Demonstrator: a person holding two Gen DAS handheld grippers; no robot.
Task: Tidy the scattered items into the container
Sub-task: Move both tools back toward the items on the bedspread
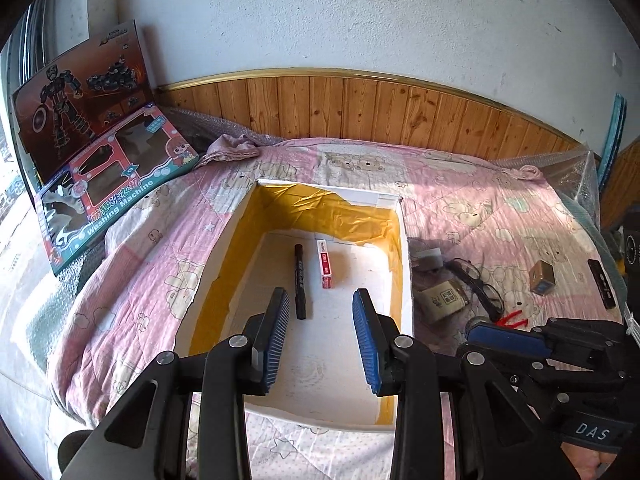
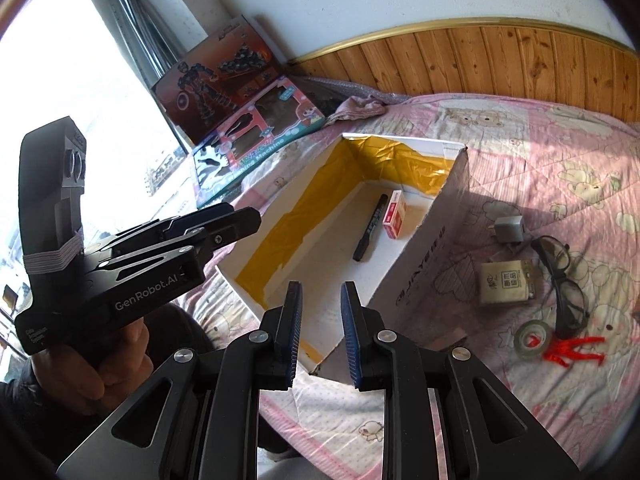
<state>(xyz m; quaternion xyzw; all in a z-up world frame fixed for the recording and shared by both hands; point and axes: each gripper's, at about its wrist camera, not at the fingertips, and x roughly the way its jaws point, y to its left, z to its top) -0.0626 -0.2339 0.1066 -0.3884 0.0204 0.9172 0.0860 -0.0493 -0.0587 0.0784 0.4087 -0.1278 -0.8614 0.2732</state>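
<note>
Both grippers, left gripper point(image 1: 322, 336) and right gripper point(image 2: 320, 334), hung parted and empty over the box point(image 1: 404, 264); next pick was probably the glasses point(image 2: 564, 280), right of it.

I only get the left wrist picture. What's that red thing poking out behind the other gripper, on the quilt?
Observer: A small red plastic piece, spread out like little legs. I cannot tell what it is.
Operator: Is anything beside it that I'm missing?
Observer: Yes, a roll of tape lies right against it, mostly hidden from you.
Operator: Is that other gripper holding something?
Observer: No. The right gripper is open, with nothing between its fingers.
</note>
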